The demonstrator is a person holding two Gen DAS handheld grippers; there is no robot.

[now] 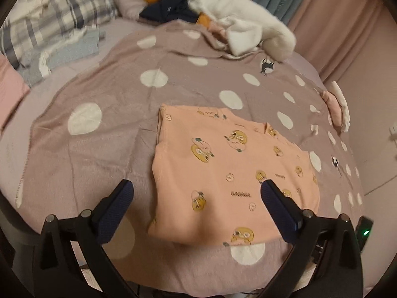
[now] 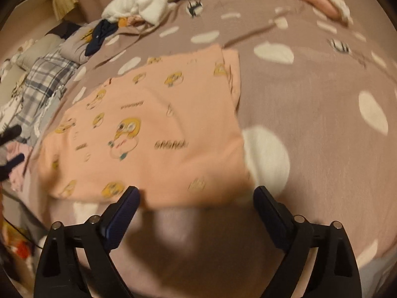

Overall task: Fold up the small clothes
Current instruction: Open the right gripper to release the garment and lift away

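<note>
A: Where is the garment lying?

B: The peach garment (image 1: 223, 173) lies flat on the bed, folded into a rough rectangle on a mauve blanket (image 1: 99, 149) with large white dots. It is soft knit fabric, printed with round yellow cartoon faces and small dark lettering. One long side is a smooth fold; the far edge steps where layers overlap.

A: And the blanket's texture?

B: Fuzzy, slightly creased, with a stitched hem along its side.

A: The fingers?

B: The left gripper (image 1: 197, 191) has its fingers spread wide, nothing between the pads; one dark ribbed finger (image 1: 278, 211) hangs over the garment's near part, the other over bare blanket. The right gripper (image 2: 196, 198) also stands wide at the cloth's near edge (image 2: 148, 134), which is blurred there. I can't see the pads pressing on it.

A: Anything else on the bed?

B: A fluffy white plush heap (image 1: 238, 24) at the far end, a dark navy item (image 1: 168, 8) beside it, and a grey plaid cloth (image 1: 62, 12) bunched to the left.
</note>
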